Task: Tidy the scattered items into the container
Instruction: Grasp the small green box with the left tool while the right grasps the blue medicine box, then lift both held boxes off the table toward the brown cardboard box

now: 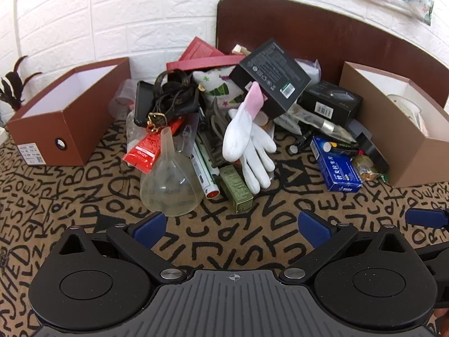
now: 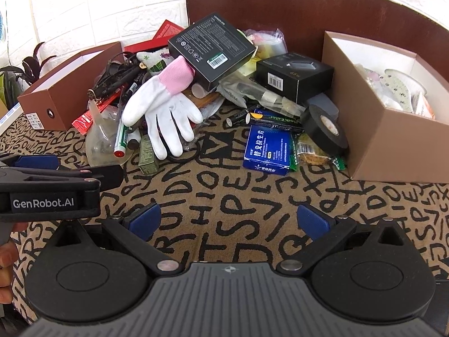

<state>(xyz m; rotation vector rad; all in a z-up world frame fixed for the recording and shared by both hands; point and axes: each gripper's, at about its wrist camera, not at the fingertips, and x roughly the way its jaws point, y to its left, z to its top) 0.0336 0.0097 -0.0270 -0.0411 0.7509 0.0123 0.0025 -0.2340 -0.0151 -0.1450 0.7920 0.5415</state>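
Both tools hang above the near part of the bench [image 1: 84,196], which is covered in a tan cloth printed with black letters. The left hand-held gripper [image 1: 234,226] has its blue-padded fingers spread wide with nothing between them, and the right hand-held gripper [image 2: 228,220] is spread just as wide and also holds nothing.

The scattered items sit in one heap toward the far edge of the bench, between two brown boxes. A white glove [image 2: 165,112] with a pink cuff lies on the front of the heap, its cuff tucked under a tilted black carton [image 2: 212,47]. A clear funnel [image 1: 171,179] lies at the heap's near left side. A blue packet [image 2: 268,151] and a roll of black tape [image 2: 325,132] lie just beside the right box [image 2: 393,140], which already holds some pale things. The left box [image 1: 67,123] stands near the left edge.
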